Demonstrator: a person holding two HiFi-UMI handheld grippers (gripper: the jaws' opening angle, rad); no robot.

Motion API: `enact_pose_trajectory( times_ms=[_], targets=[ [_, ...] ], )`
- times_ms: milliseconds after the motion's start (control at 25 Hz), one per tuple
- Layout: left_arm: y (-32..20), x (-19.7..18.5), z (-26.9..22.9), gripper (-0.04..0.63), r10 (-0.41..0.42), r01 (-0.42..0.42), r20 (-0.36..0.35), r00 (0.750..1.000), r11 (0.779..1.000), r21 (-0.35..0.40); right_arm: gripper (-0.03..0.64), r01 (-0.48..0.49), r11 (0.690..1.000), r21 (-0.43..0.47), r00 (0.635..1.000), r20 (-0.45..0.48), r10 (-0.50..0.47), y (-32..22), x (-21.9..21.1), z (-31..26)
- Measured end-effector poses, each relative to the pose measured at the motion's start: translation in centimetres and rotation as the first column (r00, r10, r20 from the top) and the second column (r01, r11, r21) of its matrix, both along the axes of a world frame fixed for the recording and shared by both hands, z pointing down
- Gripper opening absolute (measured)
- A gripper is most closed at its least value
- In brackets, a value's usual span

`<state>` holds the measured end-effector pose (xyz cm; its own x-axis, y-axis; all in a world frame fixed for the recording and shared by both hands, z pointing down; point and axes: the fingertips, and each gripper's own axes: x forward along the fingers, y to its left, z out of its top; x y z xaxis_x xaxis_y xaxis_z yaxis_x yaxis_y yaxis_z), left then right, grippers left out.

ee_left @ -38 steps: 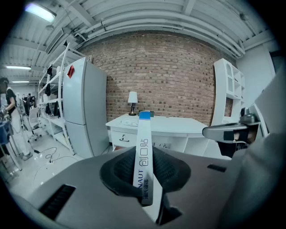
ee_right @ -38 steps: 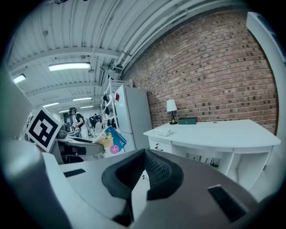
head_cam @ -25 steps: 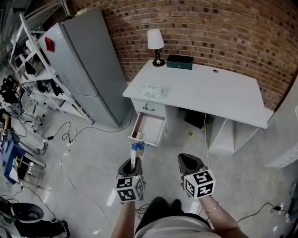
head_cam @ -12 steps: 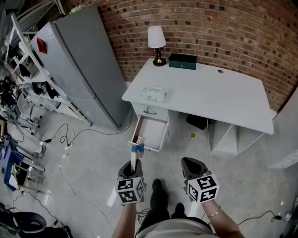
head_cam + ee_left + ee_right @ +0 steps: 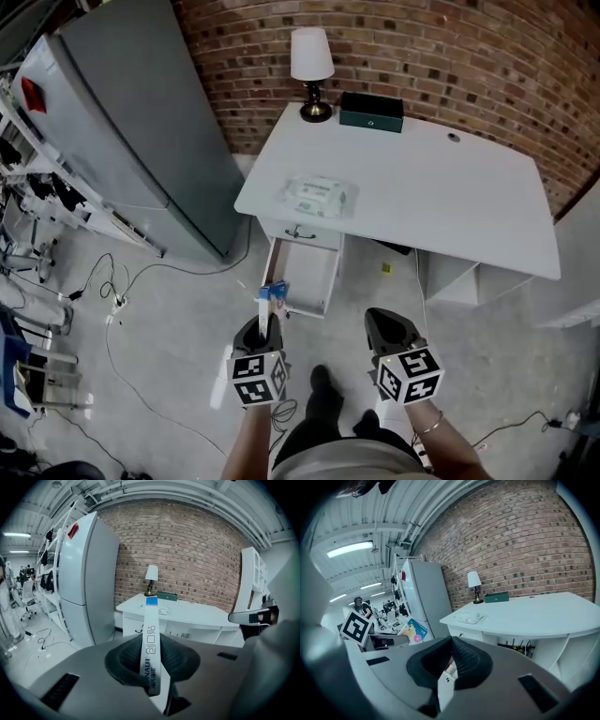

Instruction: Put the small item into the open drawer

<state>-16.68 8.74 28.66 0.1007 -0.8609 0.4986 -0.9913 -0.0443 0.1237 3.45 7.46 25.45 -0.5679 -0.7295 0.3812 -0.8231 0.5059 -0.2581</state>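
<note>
**Slim packet held upright, just short of the open drawer**

We're looking down on a grey concrete floor (image 5: 178, 328) with loose cables (image 5: 111, 298) snaking across it on the left. A red brick wall (image 5: 450, 56) runs along the back. Against it stands a white desk (image 5: 450, 197), and what a tidy top: a white-shaded lamp (image 5: 311, 61) at the back corner, a dark green box (image 5: 371, 111) just beside it, and a pack of wipes (image 5: 317, 196) near the front left edge. A tall grey fridge (image 5: 122, 122) stands to the desk's left, with metal shelving (image 5: 37, 187) beyond it.

Under the desk's left end, the drawer (image 5: 302, 272) is pulled out and its pale inside is bare.

Now the small item (image 5: 150, 639)! It's a thin flat packet, standing upright. Edge on, it is white with a blue band at the top and dark lettering down its side. From the right gripper view, its broad face shows blue with a cartoon figure and a pink disc. The left gripper (image 5: 263, 330) clamps its lower end between the ribbed pads, above the floor. In the head view, its top shows against the drawer's near left corner.

The right gripper (image 5: 382, 323) sits alongside, jaws together, nothing in them.
</note>
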Motion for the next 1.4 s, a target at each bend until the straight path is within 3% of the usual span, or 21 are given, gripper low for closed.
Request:
enact_pose_trajectory(
  times_ms=[240,520,920,1400],
  targets=[
    [-5.4,-3.3,2.4,0.084,0.041,-0.041,0.001,0.999,0.999,-0.026,0.006,-0.050,0.998,-0.033,0.999,-0.024,0.049,-4.7,-3.1,1.5],
    [-9.9,-4.1,6.2,0.084,0.050,-0.049,0.025,0.998,0.998,-0.049,0.006,-0.089,0.992,-0.087,0.996,-0.025,0.087,-8.2,-3.7,4.7],
    [-13.3,-3.0,12.5,0.084,0.052,-0.049,0.025,0.998,0.993,-0.112,0.006,-0.088,0.986,-0.142,0.996,-0.015,0.087,-11.2,-3.7,10.3],
    [-16.7,-0.4,24.3,0.083,0.100,-0.097,0.014,0.995,0.983,-0.155,0.006,-0.077,0.972,-0.223,0.997,0.004,0.079,-12.7,-4.6,21.9]
  ],
)
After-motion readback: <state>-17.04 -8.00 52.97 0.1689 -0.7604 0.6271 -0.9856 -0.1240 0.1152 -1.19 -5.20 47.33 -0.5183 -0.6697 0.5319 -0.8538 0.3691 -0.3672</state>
